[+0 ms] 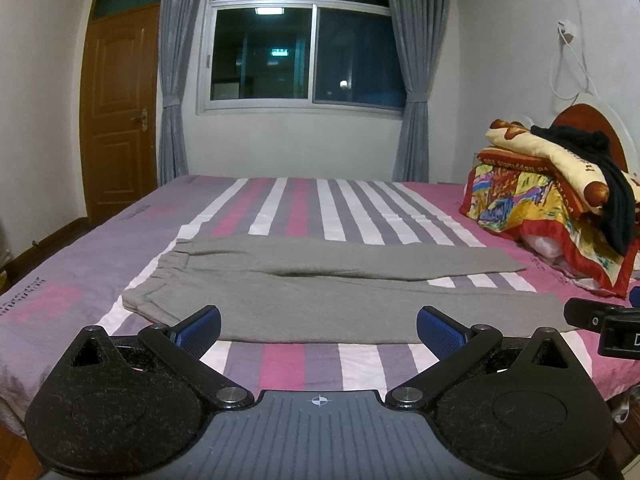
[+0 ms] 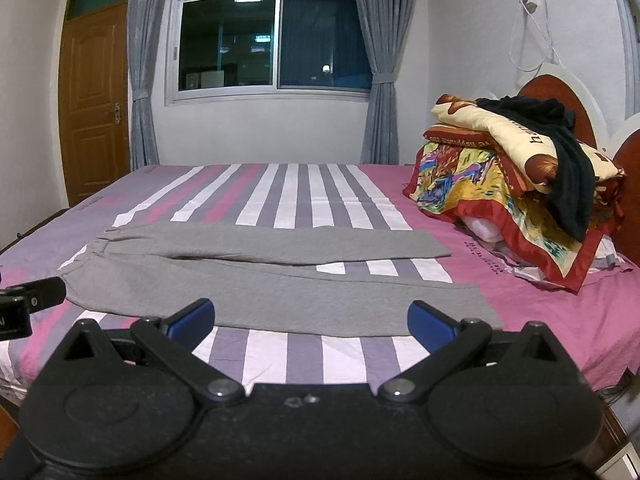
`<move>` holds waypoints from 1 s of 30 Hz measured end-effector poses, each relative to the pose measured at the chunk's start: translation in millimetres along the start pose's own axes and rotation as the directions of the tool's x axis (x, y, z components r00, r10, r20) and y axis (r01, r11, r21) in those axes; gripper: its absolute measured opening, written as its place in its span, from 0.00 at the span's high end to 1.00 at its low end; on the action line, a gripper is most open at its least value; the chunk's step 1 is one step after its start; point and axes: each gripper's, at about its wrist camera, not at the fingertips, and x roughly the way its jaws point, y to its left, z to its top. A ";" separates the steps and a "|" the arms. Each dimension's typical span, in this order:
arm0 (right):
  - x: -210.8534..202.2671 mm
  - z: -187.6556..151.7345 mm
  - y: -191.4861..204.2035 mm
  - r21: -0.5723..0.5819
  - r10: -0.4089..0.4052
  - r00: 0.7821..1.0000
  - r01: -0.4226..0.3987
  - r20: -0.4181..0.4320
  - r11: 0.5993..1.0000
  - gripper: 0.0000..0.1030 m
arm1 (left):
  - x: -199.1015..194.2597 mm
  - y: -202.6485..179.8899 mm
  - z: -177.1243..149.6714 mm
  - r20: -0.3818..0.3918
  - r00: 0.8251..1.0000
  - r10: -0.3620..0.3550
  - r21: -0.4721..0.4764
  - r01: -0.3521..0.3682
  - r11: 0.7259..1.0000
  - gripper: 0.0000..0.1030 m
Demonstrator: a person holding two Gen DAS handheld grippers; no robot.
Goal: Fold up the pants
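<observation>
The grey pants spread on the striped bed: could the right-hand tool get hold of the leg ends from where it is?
Probably yes. The open right tool faces the flat grey fabric pants, and nothing lies between it and the near leg's end.

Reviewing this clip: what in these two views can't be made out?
- Black garment on the bedding pile, both views: crumpled and dark, its type is unreadable.
- Bed sheet near edge, both views: hidden behind each gripper's body.
- Right gripper in the left wrist view: cut off by the right edge; likewise the left gripper at the right view's left edge.
- Grey pants print or label: none legible.
</observation>
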 end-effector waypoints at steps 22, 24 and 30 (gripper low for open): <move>-0.7 -1.6 -0.1 -0.001 -0.002 1.000 0.002 0.000 1.000 0.00 | 0.6 -3.9 0.7 -0.001 1.000 0.001 0.002 -0.001 1.000 0.00; -0.4 -1.7 0.3 0.000 -0.003 1.000 0.003 -0.001 1.000 0.00 | 0.3 -4.1 0.7 -0.001 1.000 0.002 0.003 -0.002 1.000 0.00; -0.3 -2.1 0.8 -0.001 -0.002 1.000 0.002 -0.001 1.000 0.00 | 0.1 -3.9 0.7 -0.001 1.000 0.002 0.003 -0.002 1.000 0.00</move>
